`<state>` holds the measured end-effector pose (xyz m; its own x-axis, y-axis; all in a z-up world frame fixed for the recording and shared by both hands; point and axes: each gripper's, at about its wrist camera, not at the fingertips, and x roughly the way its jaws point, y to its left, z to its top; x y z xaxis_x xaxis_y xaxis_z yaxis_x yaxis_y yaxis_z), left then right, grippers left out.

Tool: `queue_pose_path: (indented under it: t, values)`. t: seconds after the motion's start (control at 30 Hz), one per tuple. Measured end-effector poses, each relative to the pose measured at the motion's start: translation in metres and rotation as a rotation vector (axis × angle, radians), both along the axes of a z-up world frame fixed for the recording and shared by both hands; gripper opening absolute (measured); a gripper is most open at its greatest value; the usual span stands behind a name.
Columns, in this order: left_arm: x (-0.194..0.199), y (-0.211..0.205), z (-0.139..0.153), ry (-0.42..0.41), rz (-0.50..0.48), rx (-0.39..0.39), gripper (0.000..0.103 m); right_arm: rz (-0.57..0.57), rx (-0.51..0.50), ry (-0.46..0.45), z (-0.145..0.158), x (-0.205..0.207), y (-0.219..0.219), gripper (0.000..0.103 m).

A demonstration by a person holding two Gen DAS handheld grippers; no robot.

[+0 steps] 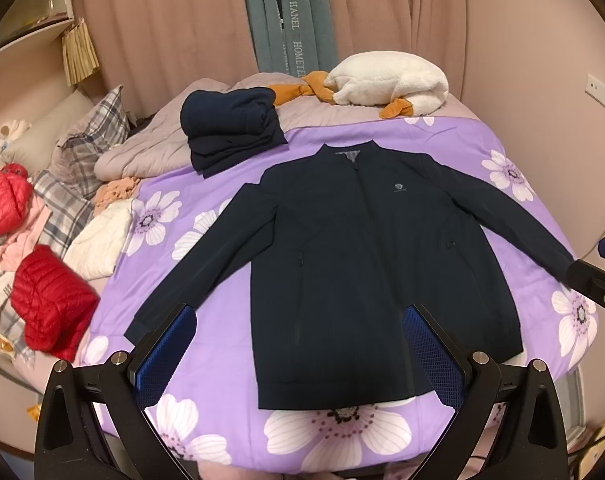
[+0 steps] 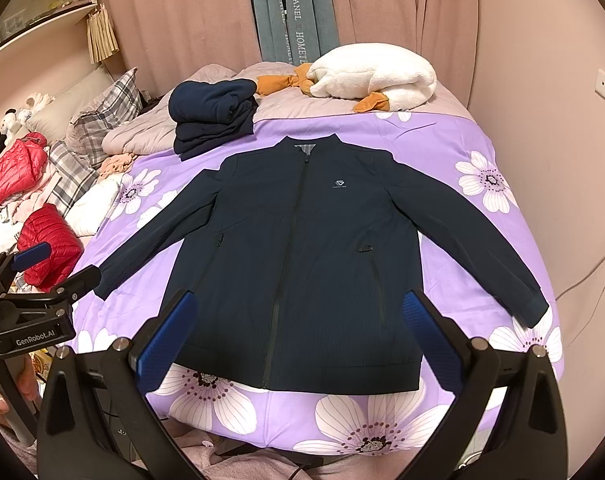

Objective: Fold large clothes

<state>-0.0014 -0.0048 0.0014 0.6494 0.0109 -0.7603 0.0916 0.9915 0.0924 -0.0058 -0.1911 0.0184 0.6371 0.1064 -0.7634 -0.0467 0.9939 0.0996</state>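
A dark navy zip jacket (image 1: pixel 350 264) lies flat, front up, on the purple flowered bedspread (image 1: pixel 502 216), sleeves spread out to both sides; it also shows in the right wrist view (image 2: pixel 302 264). My left gripper (image 1: pixel 298 320) is open and empty, held above the jacket's lower hem near the bed's front edge. My right gripper (image 2: pixel 298 312) is open and empty, also above the lower hem. The left gripper appears at the left edge of the right wrist view (image 2: pixel 54 276); the right gripper shows at the right edge of the left wrist view (image 1: pixel 598 280).
A folded navy garment pile (image 1: pixel 230 132) sits beyond the jacket's left shoulder. A white plush goose (image 1: pixel 386 84) lies at the far end. Red down jackets (image 1: pixel 50 304), plaid pillows (image 1: pixel 90 140) and other clothes crowd the left side. Curtains hang behind; a wall is close on the right.
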Motion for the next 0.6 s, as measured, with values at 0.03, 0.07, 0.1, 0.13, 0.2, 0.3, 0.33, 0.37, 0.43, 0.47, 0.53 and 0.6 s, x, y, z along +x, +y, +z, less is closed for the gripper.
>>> queue_pose_path:
  t: [0.03,0.07,0.1,0.13,0.2,0.3,0.33,0.37,0.43,0.47,0.53,0.6]
  values:
    - [0.0,0.0,0.0,0.002,-0.001,-0.003,0.102,-0.001,0.001,0.0,0.0,0.0,0.0,0.103]
    - [0.0,0.0,0.0,0.002,0.0,-0.003,0.102,0.0,0.001,0.0,0.0,0.0,0.001,0.103]
    - [0.0,0.0,0.0,0.004,0.001,-0.005,0.102,-0.001,0.001,0.001,0.0,0.0,0.001,0.103]
    - [0.0,0.0,0.0,0.005,0.0,-0.006,0.102,-0.001,0.0,0.0,0.0,0.0,0.0,0.103]
    - [0.0,-0.001,-0.001,-0.002,0.0,-0.002,0.102,-0.001,0.003,-0.002,0.0,0.0,0.001,0.103]
    - [0.004,0.002,-0.003,0.013,-0.005,-0.045,0.102,0.003,0.03,-0.01,-0.001,-0.001,0.0,0.103]
    - [0.007,0.005,-0.006,0.025,-0.011,-0.079,0.102,0.01,0.052,-0.015,-0.003,-0.001,-0.002,0.103]
    - [0.01,0.007,-0.009,0.035,-0.015,-0.113,0.102,0.023,0.091,-0.026,-0.004,-0.002,-0.005,0.103]
    - [0.015,0.014,-0.016,0.043,-0.026,-0.206,0.102,0.049,0.181,-0.066,-0.008,-0.004,-0.013,0.103]
    - [0.019,0.018,-0.021,0.047,-0.035,-0.274,0.102,0.061,0.232,-0.094,-0.011,-0.007,-0.019,0.103]
    - [0.027,0.025,-0.031,0.046,-0.046,-0.405,0.102,0.064,0.305,-0.137,-0.02,-0.01,-0.03,0.103]
    - [0.029,0.026,-0.035,-0.012,-0.075,-0.501,0.102,0.035,0.411,-0.183,-0.036,-0.013,-0.05,0.103]
